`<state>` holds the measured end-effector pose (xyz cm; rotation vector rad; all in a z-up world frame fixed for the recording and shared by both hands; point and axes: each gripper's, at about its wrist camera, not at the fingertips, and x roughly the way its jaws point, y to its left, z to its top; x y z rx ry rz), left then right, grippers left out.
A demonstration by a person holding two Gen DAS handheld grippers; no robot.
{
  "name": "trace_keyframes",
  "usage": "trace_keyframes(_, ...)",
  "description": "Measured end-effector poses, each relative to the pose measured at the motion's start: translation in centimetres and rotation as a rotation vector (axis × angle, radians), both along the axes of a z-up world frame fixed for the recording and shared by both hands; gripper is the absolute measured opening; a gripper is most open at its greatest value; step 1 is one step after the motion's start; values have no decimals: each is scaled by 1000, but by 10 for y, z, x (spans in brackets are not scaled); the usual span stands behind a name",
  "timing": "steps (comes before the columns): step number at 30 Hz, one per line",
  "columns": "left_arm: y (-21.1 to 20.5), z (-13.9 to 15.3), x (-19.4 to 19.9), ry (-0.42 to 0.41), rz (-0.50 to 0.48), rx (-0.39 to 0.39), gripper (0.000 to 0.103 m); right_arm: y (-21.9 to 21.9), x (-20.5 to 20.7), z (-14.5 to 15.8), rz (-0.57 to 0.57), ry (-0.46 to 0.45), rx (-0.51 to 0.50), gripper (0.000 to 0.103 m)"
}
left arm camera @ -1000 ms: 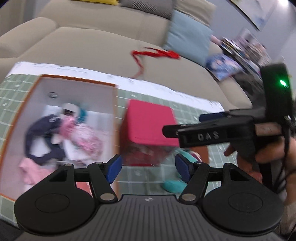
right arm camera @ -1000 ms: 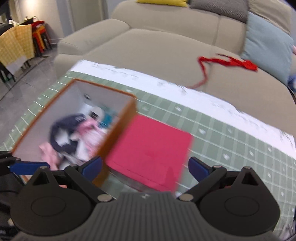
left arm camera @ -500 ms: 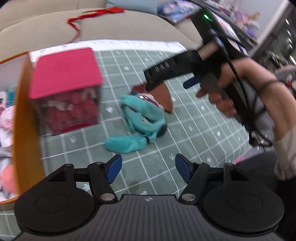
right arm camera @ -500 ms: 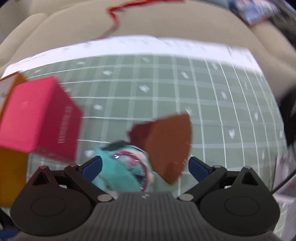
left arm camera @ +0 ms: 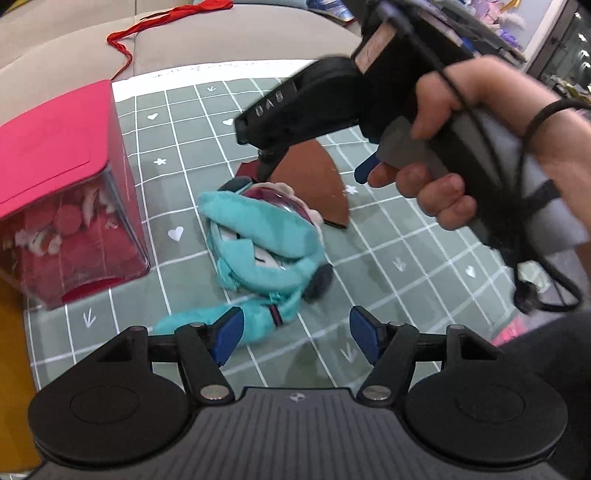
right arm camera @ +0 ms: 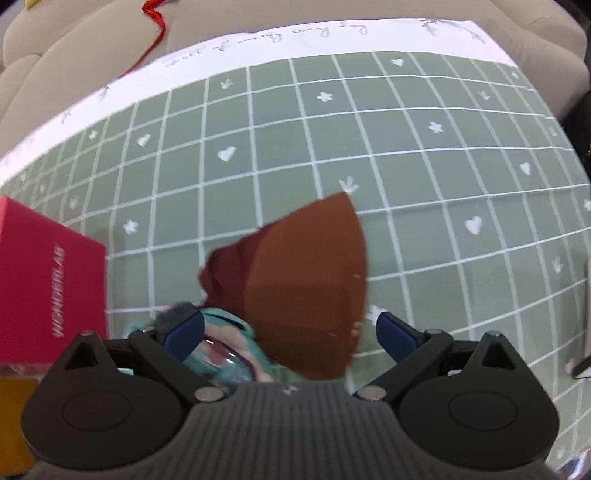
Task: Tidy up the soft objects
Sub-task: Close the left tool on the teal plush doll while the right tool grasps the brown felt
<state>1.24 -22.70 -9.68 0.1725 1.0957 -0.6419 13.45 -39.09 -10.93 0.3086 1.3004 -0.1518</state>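
Observation:
A teal plush doll [left arm camera: 258, 243] lies on the green grid mat [left arm camera: 388, 258], its head against a brown cone-shaped piece [left arm camera: 310, 188]. My left gripper [left arm camera: 295, 332] hovers open just in front of the doll, its left pad close to the doll's leg and nothing between the pads. A person's hand [left arm camera: 443, 177] holds the right gripper over the doll's head, pointing steeply down. In the right wrist view, the right gripper [right arm camera: 288, 332] is open and straddles the brown piece [right arm camera: 306, 280], with its left finger over the doll [right arm camera: 221, 358].
A red box [left arm camera: 62, 184] with a clear front stands left of the doll, also seen as the red box [right arm camera: 48, 288]. An orange box edge [left arm camera: 11, 332] is at far left. Behind the mat, a beige sofa holds a red ribbon [left arm camera: 166, 18].
Both views swung away from the open orange box and sofa and dropped toward the mat. The right gripper came down over the doll's head and the brown piece; the left closed in on the doll.

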Motion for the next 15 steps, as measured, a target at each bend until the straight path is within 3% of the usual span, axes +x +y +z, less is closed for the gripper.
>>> trace_keyframes(5, -9, -12, 12, 2, 34, 70, 76, 4, 8, -5, -5, 12, 36, 98)
trace_keyframes(10, -14, -18, 20, 5, 52, 64, 76, 1, 10, -12, -28, 22, 44, 98)
trace_keyframes(15, -19, -26, 23, 3, 54, 68, 76, -7, 10, -18, -82, 41, 119, 98)
